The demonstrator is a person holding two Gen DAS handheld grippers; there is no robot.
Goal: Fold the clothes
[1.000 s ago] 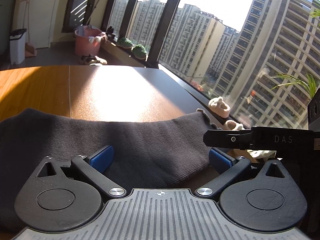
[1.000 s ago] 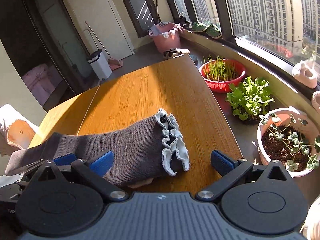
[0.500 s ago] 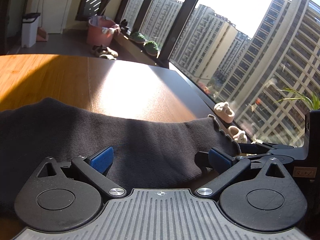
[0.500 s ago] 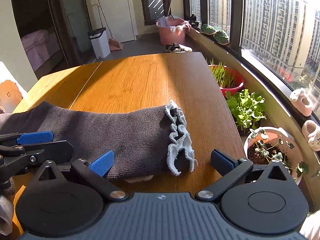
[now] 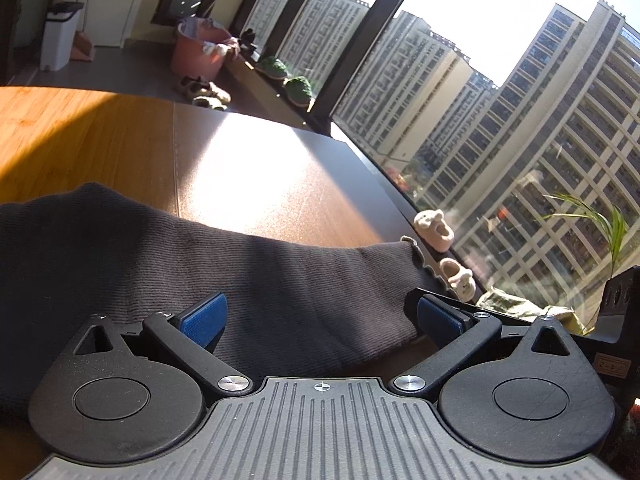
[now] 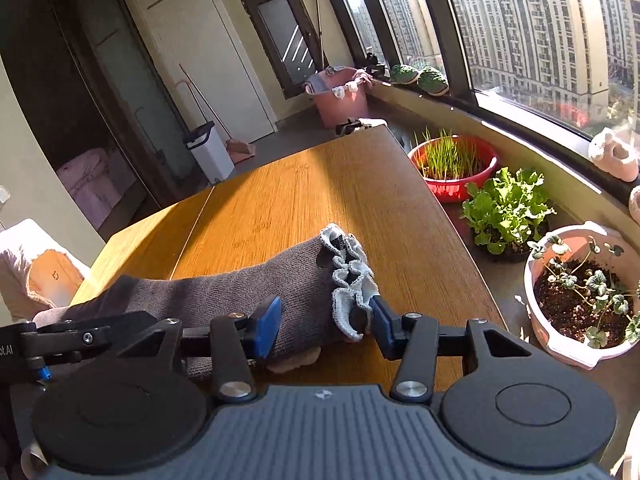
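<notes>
a wooden table (image 6: 320, 184) is seen running toward a curved window, and beside its right edge a red basin (image 6: 454, 168) of thin green shoots, a dark pot of leafy greens (image 6: 506, 210) and a pale pink pot (image 6: 580, 300) of soil with small round-leaved sprigs are lined up on the floor. farther back a pink tub (image 6: 340, 98) with cloth draped over its rim is set near a white bin (image 6: 210, 152), and two small plush slippers (image 5: 436, 226) are perched on the sill. nothing is found lying on the far tabletop. a dark grey ribbed knit garment (image 6: 248, 296) is spread across the near edge of the table, its end finished with a pale ruffled cuff (image 6: 350, 276). the right gripper (image 6: 324, 320) has just been closing, and its blue pads are now set against the cuffed end, so the cloth is pinched between them. the left gripper (image 5: 320, 316) is held spread wide over the grey knit, with its pads apart and nothing clamped; part of the other tool is seen just past its right finger.
</notes>
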